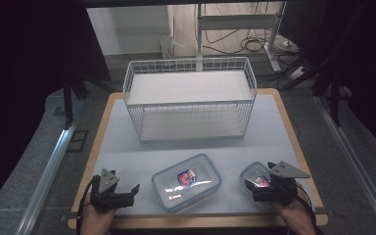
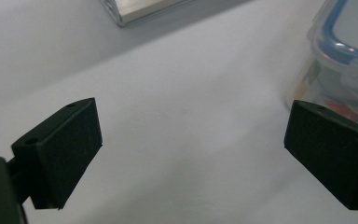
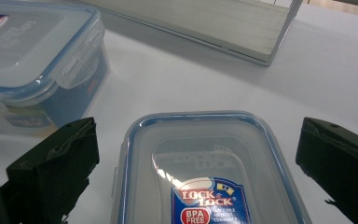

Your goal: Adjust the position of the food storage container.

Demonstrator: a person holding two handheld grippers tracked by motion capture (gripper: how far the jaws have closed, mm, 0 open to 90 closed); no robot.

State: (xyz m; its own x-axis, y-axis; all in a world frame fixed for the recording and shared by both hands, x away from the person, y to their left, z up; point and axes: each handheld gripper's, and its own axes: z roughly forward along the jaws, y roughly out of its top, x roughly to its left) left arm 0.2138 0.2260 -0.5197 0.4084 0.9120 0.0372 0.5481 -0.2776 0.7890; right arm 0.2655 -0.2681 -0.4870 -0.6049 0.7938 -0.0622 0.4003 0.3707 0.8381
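A large clear lidded container [image 1: 186,182] with a blue seal and a red-and-blue label lies on the white table top [image 1: 274,132] near the front middle. A smaller container of the same kind [image 1: 254,175] sits to its right. My right gripper [image 1: 252,188] hovers at that small container [image 3: 205,172], open [image 3: 196,158], one jaw on each side of the lid and neither pad pressing on it. My left gripper [image 1: 131,193] rests at the front left, pointing toward the large container [image 2: 340,51]. It stands open [image 2: 191,149] with only bare table between its pads.
A white wire basket [image 1: 191,98] with a flat shelf inside stands across the back of the table; its base edge [image 3: 214,28] shows beyond both containers. A wooden rim [image 1: 103,132] borders the white top. Cables and a metal stand lie on the floor behind.
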